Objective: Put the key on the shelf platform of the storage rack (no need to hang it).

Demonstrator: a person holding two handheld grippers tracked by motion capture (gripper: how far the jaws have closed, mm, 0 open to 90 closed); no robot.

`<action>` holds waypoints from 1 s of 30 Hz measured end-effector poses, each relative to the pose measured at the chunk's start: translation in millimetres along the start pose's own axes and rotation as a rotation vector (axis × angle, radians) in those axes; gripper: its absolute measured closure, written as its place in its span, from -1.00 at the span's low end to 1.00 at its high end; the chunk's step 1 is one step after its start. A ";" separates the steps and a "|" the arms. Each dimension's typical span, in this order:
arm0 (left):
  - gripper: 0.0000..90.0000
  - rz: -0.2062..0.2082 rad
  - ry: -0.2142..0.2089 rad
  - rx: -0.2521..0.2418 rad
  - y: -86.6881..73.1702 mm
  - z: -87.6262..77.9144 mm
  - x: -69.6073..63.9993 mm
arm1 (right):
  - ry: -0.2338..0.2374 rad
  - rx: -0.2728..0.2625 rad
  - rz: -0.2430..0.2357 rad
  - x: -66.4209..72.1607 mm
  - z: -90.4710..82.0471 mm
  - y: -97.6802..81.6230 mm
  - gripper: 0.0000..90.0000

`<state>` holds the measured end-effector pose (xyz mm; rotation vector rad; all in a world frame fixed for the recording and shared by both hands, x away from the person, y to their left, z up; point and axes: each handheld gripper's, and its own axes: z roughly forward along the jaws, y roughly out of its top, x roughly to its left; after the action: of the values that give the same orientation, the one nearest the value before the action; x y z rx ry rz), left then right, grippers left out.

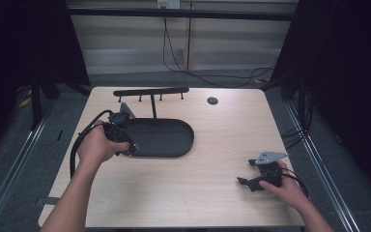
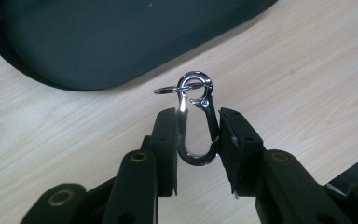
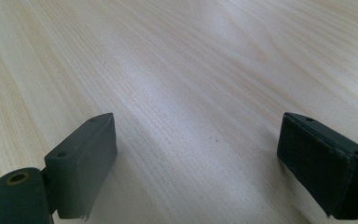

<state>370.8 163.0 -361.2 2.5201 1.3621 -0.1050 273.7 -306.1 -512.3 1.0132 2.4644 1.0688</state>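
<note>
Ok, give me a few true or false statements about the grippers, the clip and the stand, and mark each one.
1. The left gripper holds a metal clip. True.
2. The right gripper holds a clip. False: its jaws stand open with nothing between them.
3. A small ring hangs on the clip. True.
4. The clip hangs on the stand. False: it is in the left jaws.
5. The right gripper is over bare table. True.

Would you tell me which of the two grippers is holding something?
The left gripper, beside the black oval tray: it clamps a silver carabiner clip, while the right gripper stands open over bare table.
</note>
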 end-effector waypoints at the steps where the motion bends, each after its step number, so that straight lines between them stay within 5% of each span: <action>1: 0.52 -0.004 0.002 -0.004 2.1 -2.7 0.6 | 0.000 0.000 0.000 0.0 0.0 0.0 -0.75; 30: 0.52 -0.047 -0.006 -0.018 34.8 2.4 7.6 | -0.001 -0.003 0.000 0.0 0.2 0.1 -0.75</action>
<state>404.1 150.4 -357.9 2.4721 1.4145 -0.1088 273.8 -306.0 -512.4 1.0126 2.4617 1.0710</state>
